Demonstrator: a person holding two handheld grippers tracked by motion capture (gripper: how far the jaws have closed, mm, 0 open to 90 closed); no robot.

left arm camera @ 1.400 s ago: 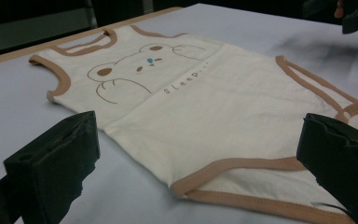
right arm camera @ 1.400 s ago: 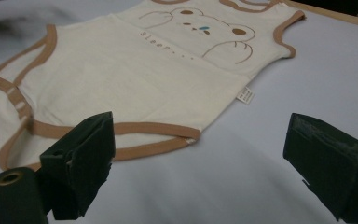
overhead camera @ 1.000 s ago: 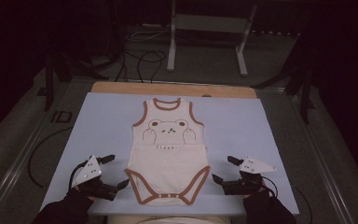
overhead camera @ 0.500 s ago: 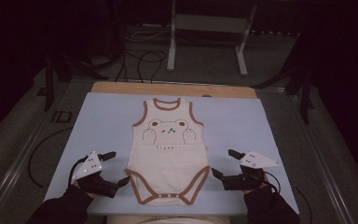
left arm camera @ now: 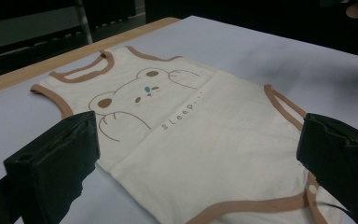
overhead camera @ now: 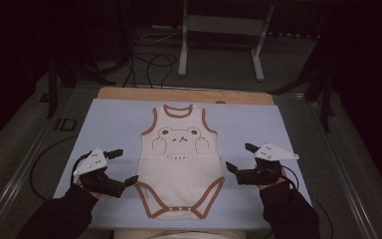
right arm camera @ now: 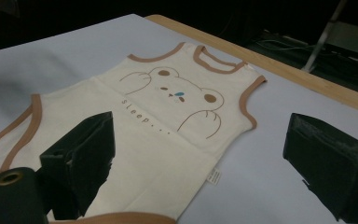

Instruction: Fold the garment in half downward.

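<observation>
A cream sleeveless baby bodysuit with brown trim and a bear print (overhead camera: 180, 167) is laid flat at the middle of the pale blue surface (overhead camera: 109, 124). The left gripper (overhead camera: 121, 167) and right gripper (overhead camera: 239, 156) are held just beside its lower edges, jaws wide open and empty.

Bodysuit (overhead camera: 178, 162): cream, brown trim at neck, armholes and leg openings — brown-outlined bear print, small blue mark on its face, brown lettering beneath.
Table cover (overhead camera: 109, 124): pale lavender-blue, plain.
Table edge (overhead camera: 179, 94): light wood.
Left gripper (overhead camera: 122, 167): black jaws — grey plate.
Right gripper (overhead camera: 238, 157): the same.
</observation>
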